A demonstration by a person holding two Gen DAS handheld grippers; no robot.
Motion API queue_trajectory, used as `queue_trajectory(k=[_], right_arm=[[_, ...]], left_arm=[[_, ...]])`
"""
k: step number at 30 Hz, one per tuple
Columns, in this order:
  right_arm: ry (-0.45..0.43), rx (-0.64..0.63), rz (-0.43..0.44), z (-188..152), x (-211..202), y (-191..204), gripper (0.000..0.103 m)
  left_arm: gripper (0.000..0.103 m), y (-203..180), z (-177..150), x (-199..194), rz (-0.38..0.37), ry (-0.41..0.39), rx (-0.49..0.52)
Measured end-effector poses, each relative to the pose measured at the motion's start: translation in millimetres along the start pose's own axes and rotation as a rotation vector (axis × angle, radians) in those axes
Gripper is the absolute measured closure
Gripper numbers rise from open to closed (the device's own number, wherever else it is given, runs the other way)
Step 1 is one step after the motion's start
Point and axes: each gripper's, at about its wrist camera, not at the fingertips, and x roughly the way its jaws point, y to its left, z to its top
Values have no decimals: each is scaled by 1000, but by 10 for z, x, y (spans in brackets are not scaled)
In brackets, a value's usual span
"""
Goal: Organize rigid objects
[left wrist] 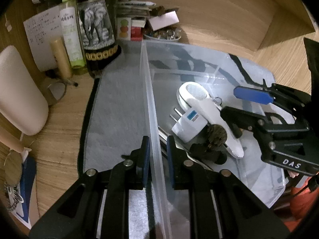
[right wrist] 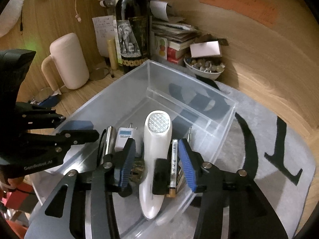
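Nearest the left wrist camera, the left gripper (left wrist: 156, 157) straddles the near wall of the clear rectangular plastic bin (left wrist: 147, 91), one blue pad outside and one inside; the pads sit close to the wall, but whether they press it cannot be told. Nearest the right wrist camera, the right gripper (right wrist: 157, 165) hangs over the bin's (right wrist: 223, 139) near end, its jaws spread wide and holding nothing.

The bin stands on a grey mat with black lettering (right wrist: 275, 145), which lies on the wooden desk (right wrist: 259, 63). A clear divider (right wrist: 179, 103) crosses the bin toward its far end.

Inside, a white handheld device with a faceted lens head (right wrist: 154, 145) lies lengthwise between the right gripper's fingers, its handle tip pointing toward the camera. Left of it sits a white plug adapter with a blue label (right wrist: 124, 137), and beyond that a shiny metal cylinder (right wrist: 110, 143). Just right of the device, a thin clear tube with printed markings (right wrist: 173, 165) lies beside a small black block (right wrist: 160, 179).

Behind the bin stand a dark wine bottle with an elephant label (right wrist: 132, 33) and a white mug-shaped container (right wrist: 68, 61).
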Motion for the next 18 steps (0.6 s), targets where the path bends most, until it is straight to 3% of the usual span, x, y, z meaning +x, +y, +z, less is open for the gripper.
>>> queue_trajectory(k=[3,7,15,18], right_arm=[[-19,0,-6,-13,-87,1,53],[-46,-3,-16,-39,-215,12,51],[-108,14,-27,-112,-484,23,32],[-136,30,-38,-155,-602,11,23]], left_arm=[[71,-7,18,-64,10,-19,-4],[66,-19,36,-153,26,-43,-1],[55,-132,27,-413,46,-110,26],[39,-197,9,-547,63,-159,39]])
